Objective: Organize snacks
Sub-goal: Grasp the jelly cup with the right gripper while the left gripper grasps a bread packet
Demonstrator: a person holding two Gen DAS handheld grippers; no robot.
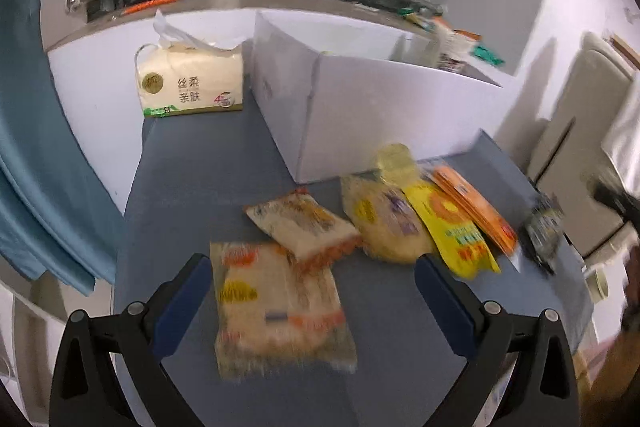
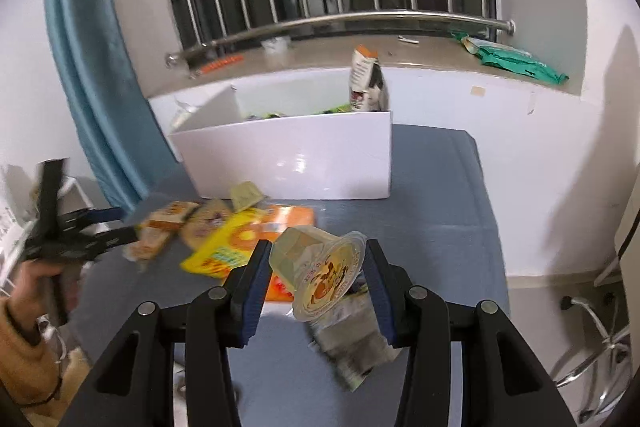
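Inside white box (image 2: 288,163), snack packets (image 2: 366,83); right gripper (image 2: 316,267) clamps jelly cup (image 2: 320,271).

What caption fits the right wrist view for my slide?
Right gripper fingers clamp a jelly cup above the blue table, with the white box beyond.

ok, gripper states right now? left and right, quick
Left gripper: open, holding nothing, above the pale clear-wrapped snack packet.
Right gripper: shut on the clear plastic jelly cup with the printed foil lid.
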